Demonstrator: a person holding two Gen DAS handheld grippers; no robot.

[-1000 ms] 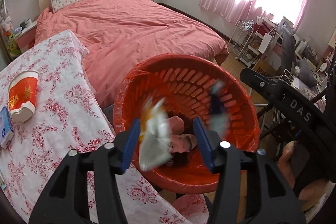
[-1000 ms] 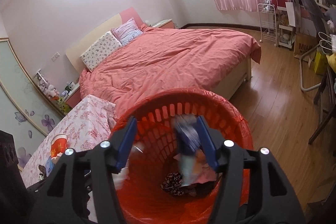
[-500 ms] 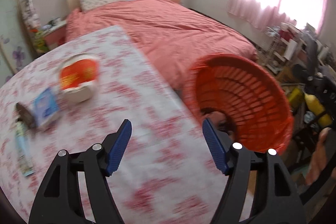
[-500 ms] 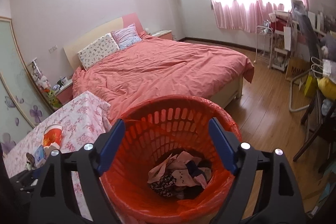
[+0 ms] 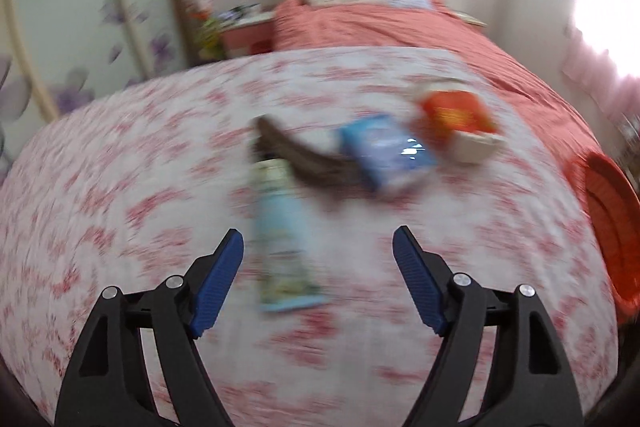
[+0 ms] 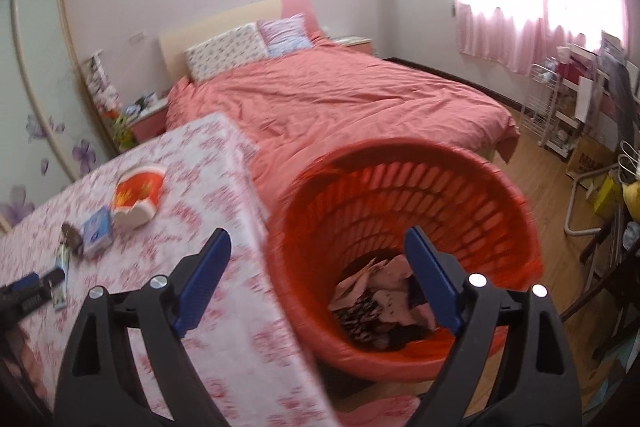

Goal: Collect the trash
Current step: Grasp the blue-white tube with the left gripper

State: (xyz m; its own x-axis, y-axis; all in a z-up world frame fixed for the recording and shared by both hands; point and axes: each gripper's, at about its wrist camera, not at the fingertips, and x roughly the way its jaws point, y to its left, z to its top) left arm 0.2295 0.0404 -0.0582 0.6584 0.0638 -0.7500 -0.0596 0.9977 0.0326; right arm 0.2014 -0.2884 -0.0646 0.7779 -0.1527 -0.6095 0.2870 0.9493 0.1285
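Observation:
My left gripper (image 5: pixel 318 247) hangs over the floral-cloth table (image 5: pixel 120 187), its jaws opening with nothing between them. Ahead of it lie a light blue tube (image 5: pixel 280 227), a dark brown scrap (image 5: pixel 296 155), a blue packet (image 5: pixel 384 151) and a tipped red-and-white paper cup (image 5: pixel 456 123); the view is blurred. My right gripper (image 6: pixel 318 243) is above the near rim of the orange basket (image 6: pixel 400 151), jaws also opening and empty. Crumpled trash (image 6: pixel 384 303) lies in the basket's bottom. The cup (image 6: pixel 138 195), packet (image 6: pixel 96 231) and tube (image 6: pixel 61 267) show on the table at left.
The basket (image 5: pixel 612 207) stands on the wooden floor beside the table's right edge. A bed with a coral cover (image 6: pixel 340 99) fills the room behind. A white wire rack (image 6: pixel 548 107) and cluttered furniture line the right wall under pink curtains.
Both grippers opened over the basket and the pieces they held fell in. The left gripper then swung left from the basket to over the table; the right one shifted a little left.

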